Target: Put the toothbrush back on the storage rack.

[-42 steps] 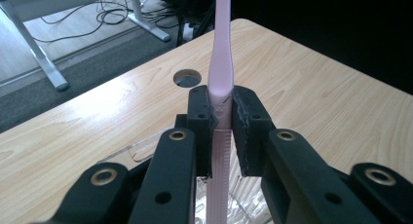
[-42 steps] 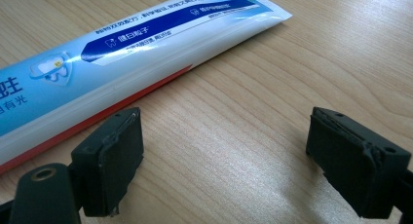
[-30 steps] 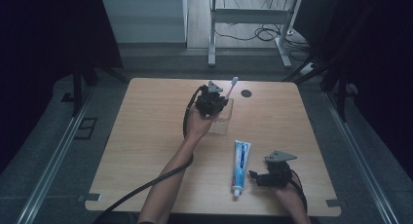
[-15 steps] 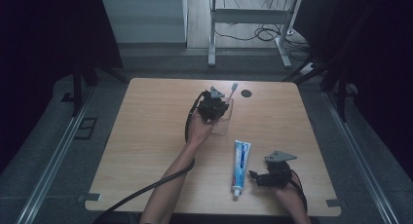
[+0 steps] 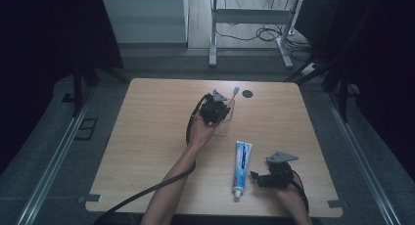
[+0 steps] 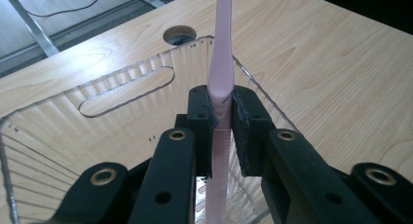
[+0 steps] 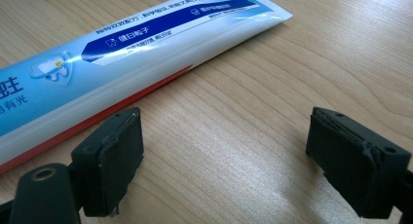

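Left gripper clamped on pink toothbrush over clear holder; right gripper jaws apart beside toothpaste tube.

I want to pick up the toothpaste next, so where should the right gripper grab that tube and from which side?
Grip the toothpaste tube across its middle, coming from above. It lies flat on the table, long axis running near to far, so the open right gripper, already beside it, can straddle its narrow width; the flat crimped end probably offers less hold.

A lab or test room: a bare wooden surface with dark curtains either side, metal desk legs and loose cables on the floor behind it.
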A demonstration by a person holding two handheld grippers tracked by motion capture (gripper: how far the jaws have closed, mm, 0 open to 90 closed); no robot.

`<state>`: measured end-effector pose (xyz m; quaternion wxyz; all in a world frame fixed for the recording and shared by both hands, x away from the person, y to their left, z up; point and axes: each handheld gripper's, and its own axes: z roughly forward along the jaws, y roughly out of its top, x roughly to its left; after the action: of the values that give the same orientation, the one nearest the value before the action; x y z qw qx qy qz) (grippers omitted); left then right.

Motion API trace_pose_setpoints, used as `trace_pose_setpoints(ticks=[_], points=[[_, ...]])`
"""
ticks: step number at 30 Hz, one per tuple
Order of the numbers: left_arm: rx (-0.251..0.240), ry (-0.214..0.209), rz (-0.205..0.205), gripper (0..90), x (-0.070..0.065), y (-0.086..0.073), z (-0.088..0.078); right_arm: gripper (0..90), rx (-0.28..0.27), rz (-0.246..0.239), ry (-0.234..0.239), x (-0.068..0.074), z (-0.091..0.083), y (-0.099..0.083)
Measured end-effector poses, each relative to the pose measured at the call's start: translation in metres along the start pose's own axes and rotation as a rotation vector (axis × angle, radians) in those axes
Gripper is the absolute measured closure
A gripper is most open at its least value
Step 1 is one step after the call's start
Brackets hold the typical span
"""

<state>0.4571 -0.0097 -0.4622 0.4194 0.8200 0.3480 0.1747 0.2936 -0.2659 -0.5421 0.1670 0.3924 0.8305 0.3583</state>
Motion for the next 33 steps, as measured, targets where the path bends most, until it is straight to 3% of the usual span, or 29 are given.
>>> trace_pose_setpoints(ticks=[13,33], points=[[0.051,0.003,0.005,78.2,-0.001,-0.006,0.007,13.3,0.000,0.000,0.000,0.000,0.000,0.000],[0.051,0.012,0.003,77.0,-0.004,-0.015,0.009,13.3,0.000,0.001,0.000,0.000,0.000,0.000]])
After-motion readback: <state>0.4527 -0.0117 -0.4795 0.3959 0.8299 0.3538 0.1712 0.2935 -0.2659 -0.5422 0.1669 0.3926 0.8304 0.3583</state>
